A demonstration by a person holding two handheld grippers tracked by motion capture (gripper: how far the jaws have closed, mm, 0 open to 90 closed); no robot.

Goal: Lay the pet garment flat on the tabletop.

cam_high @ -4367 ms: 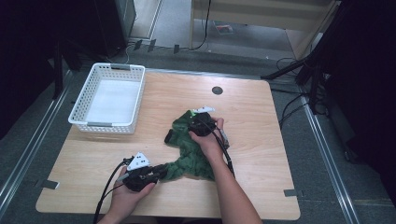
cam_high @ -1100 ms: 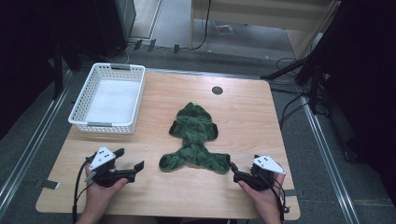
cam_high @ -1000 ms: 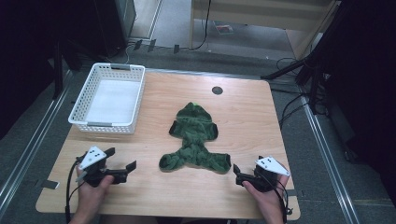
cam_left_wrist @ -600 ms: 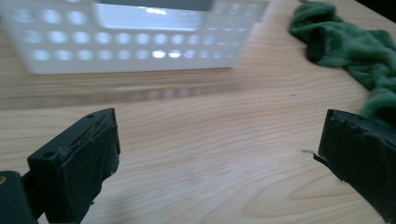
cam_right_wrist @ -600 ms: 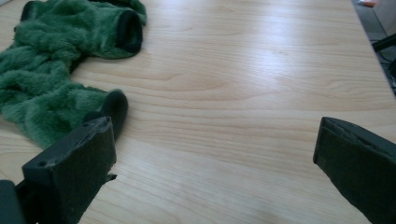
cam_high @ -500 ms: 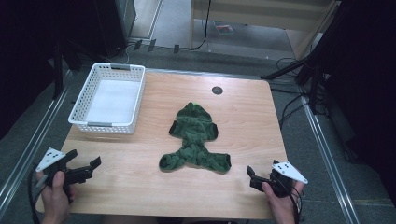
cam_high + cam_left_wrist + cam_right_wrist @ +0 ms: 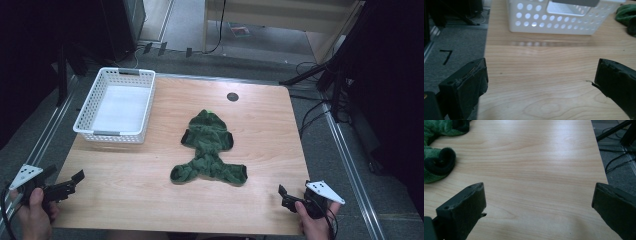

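Observation:
A small green fleece garment [image 7: 209,147] with black cuffs lies spread flat in the middle of the wooden table [image 7: 150,170]. Its sleeve end [image 7: 437,162] shows at the left of the right gripper view, and a bit of the green garment [image 7: 627,16] sits at the top right of the left gripper view. My left gripper [image 7: 75,181] hangs at the table's front left corner, open and empty. At the front right corner my right gripper [image 7: 283,195] is open too, holding nothing. Both are well away from the garment.
A white perforated basket [image 7: 117,105] stands at the back left of the table, seen close as the basket wall [image 7: 559,20] in the left gripper view. A round black cable hole [image 7: 232,96] is near the far edge. Cables [image 7: 310,117] lie on the floor to the right.
Earlier both grippers worked on the garment; they let it go and drew back. In the last second both moved outward and toward the front corners. The garment has stayed still.

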